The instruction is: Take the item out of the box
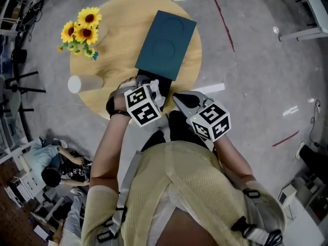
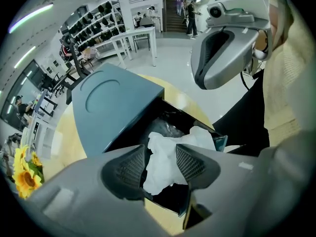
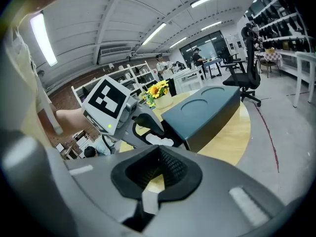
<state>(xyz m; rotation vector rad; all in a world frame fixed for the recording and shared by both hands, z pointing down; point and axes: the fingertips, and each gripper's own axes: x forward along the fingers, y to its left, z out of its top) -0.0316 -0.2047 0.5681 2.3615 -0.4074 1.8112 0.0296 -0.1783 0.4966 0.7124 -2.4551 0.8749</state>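
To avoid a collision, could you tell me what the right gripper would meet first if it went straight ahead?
Probably the left gripper, whose jaws hold white paper at the open end of the box, though depth is unclear.

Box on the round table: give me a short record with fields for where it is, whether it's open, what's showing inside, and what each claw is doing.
box: dark teal box on the round wooden table
state: end nearest the person is open
showing inside: crumpled white paper at the opening
left side: left claw closed on the white paper
right side: right claw closed, empty, off to the side of the box
also on table: sunflowers, white cylinder
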